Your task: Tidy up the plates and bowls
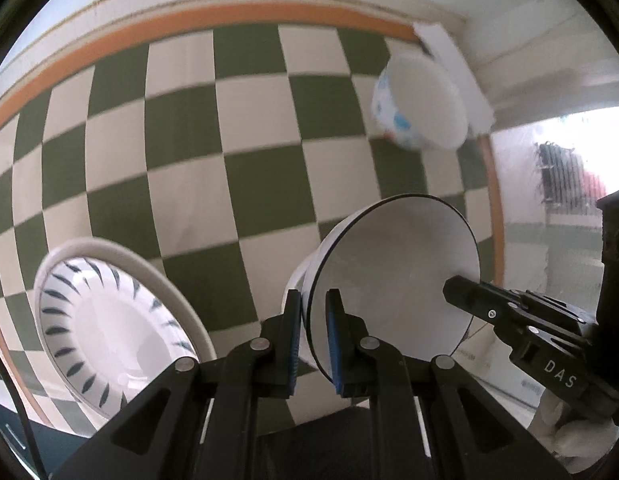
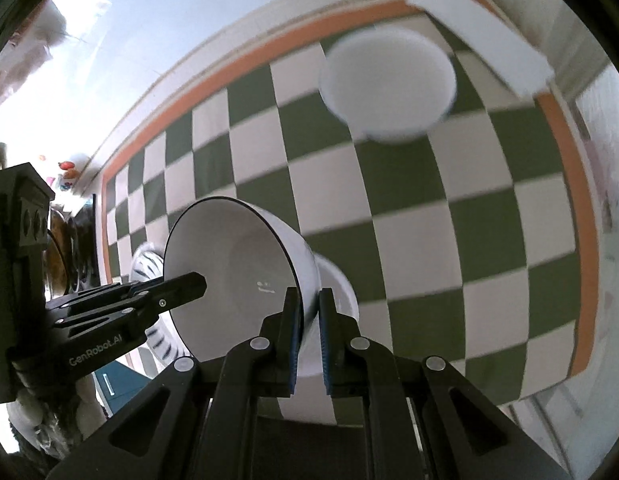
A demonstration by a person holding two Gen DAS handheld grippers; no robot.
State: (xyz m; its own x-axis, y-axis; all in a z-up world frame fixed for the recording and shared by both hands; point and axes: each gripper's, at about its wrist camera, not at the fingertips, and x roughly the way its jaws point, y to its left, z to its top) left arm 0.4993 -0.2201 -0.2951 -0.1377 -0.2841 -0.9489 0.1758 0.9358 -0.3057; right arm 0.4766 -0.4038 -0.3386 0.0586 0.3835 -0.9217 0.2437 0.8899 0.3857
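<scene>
Both tools have hold of one white bowl with a thin black rim (image 1: 393, 276), gripped at opposite sides of its rim and held tilted above the checkered counter (image 1: 237, 128). The left tool (image 1: 312, 340) is nearly closed, its blue-padded fingers (image 1: 334, 344) pinching the bowl wall, one pad inside and one outside. The right tool (image 2: 309, 334) is likewise nearly closed on the wall at the opposite side of the rim; in the left wrist view it enters from the right, with one finger tip lying across the bowl's inside. In the right wrist view the bowl's interior faces the camera and the left tool (image 2: 181, 286) reaches in from the left. A second white piece (image 2: 337, 284) shows directly behind the held bowl; whether the two touch cannot be determined. A white plate with dark dash markings (image 1: 109, 328) lies on the counter just beside the left tool, toward the counter's near left edge. A white bowl with blue exterior patterning (image 1: 421, 102) stands well apart near the far right corner, next to a flat white rectangular object (image 1: 453, 76) lying along the orange border (image 1: 229, 16) of the counter covering. Both distant items are blurred.
</scene>
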